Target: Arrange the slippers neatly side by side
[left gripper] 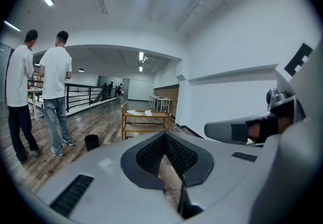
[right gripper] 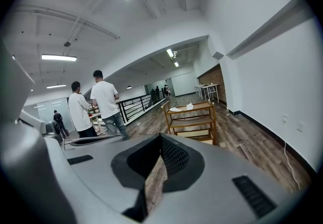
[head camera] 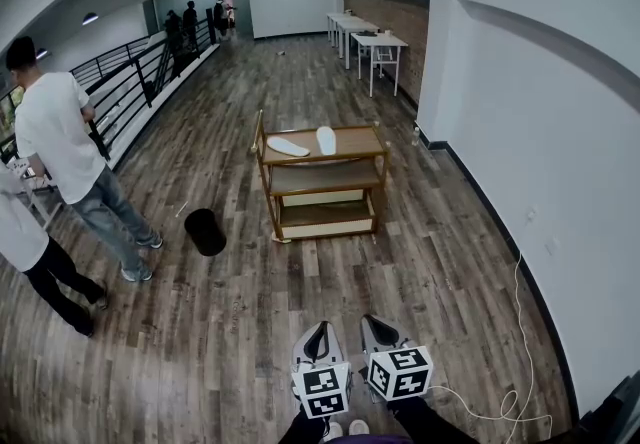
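Observation:
Two white slippers lie on the top shelf of a wooden three-shelf cart several steps ahead of me. The left slipper lies slanted, the right slipper points away; they are apart and not parallel. The left gripper view shows the cart with both slippers small and far off, as does the right gripper view. My left gripper and right gripper hang low in front of me over the floor, side by side, both shut with nothing in them, far from the cart.
A black bin stands on the wood floor left of the cart. Two people stand at the left by a railing. White tables line the far right wall. A white cable lies near the right wall.

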